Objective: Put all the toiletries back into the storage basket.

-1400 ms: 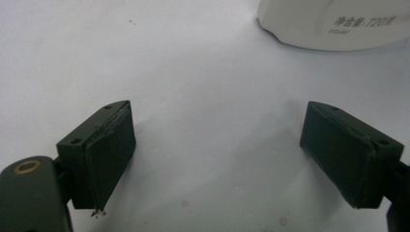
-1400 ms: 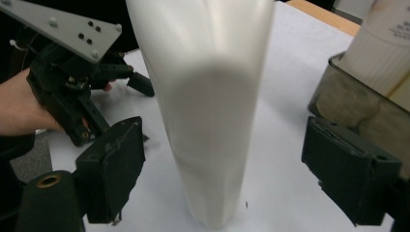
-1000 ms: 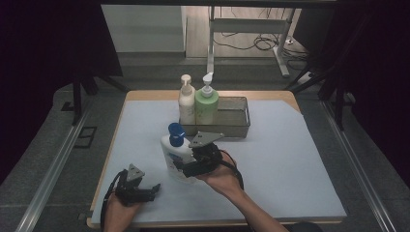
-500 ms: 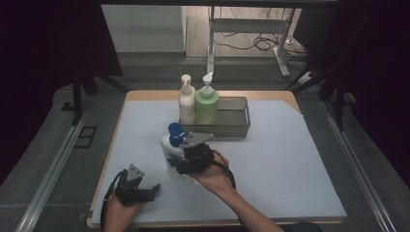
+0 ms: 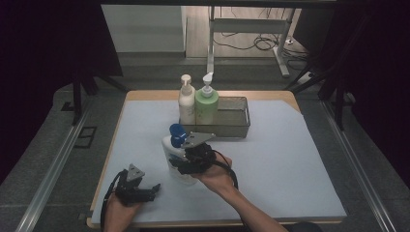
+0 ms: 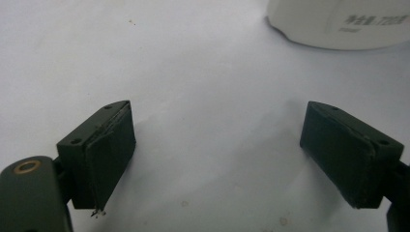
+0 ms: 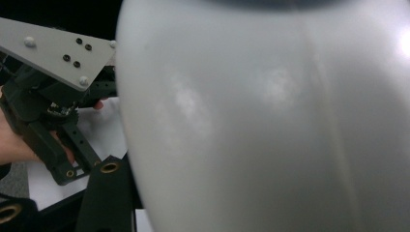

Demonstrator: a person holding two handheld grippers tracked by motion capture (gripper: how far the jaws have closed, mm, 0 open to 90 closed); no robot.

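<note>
The right claw (image 5: pixel 186 163) is pressed up against a white bottle with a blue cap (image 5: pixel 175 154), which stands upright on the white counter (image 5: pixel 270 159) just in front of a grey mesh basket (image 5: pixel 232 124). In the right gripper view the bottle's pale body (image 7: pixel 270 121) sits right between the jaws, touching them, so the claw looks clamped on it. The left claw (image 5: pixel 145 191) rests low near the counter's front left corner, well apart from the basket; its jaws stand wide apart with nothing between them, and the base of the bottle (image 6: pixel 338 24) shows just beyond. In the basket's left end stand a cream pump bottle (image 5: pixel 186 101) and a green pump bottle (image 5: pixel 206 104), side by side
</note>
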